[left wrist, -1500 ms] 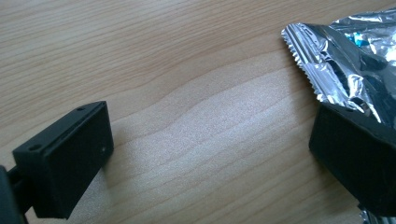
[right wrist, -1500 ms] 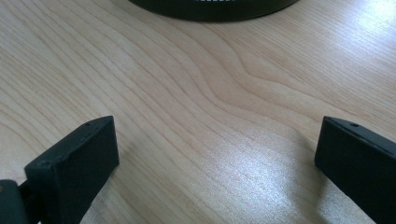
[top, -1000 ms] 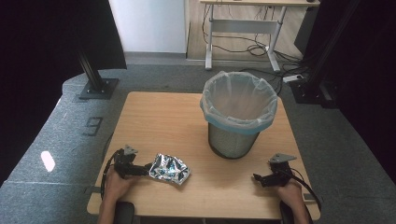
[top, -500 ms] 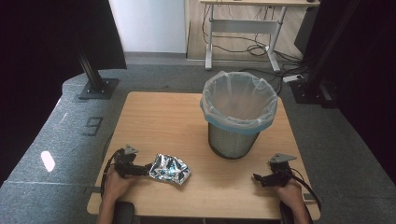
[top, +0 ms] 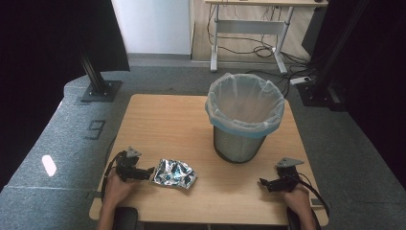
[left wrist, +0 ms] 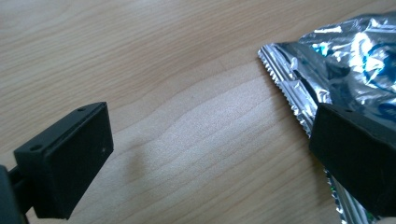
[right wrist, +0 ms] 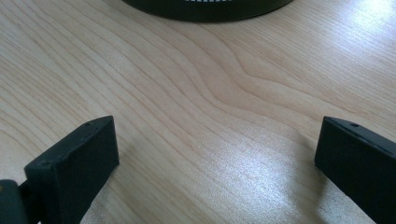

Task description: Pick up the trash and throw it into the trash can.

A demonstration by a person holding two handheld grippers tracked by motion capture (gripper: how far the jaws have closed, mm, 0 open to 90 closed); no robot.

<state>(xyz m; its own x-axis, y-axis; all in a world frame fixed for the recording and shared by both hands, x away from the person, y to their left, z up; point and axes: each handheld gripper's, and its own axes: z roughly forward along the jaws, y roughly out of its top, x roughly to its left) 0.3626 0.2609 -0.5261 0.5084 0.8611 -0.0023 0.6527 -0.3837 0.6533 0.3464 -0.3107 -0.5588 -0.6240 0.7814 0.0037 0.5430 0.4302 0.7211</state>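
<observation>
Fingers (left wrist: 70,158) apart both grippers | right jaw hides foil wrapper (left wrist: 336,60) edge

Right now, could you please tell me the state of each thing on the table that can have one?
Foil wrapper: crumpled, lying flat on the table, not gripped.
Bin: upright, lined with a pale bag, nothing visible inside.
Left gripper: open, one jaw over the wrapper's serrated edge.
Right gripper: open, holding nothing, low over bare wood near the bin's base.

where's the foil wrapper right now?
In the high view the foil wrapper lies flat on the table near its front-left edge, just ahead of the open left tongs and left of the bin.
</observation>
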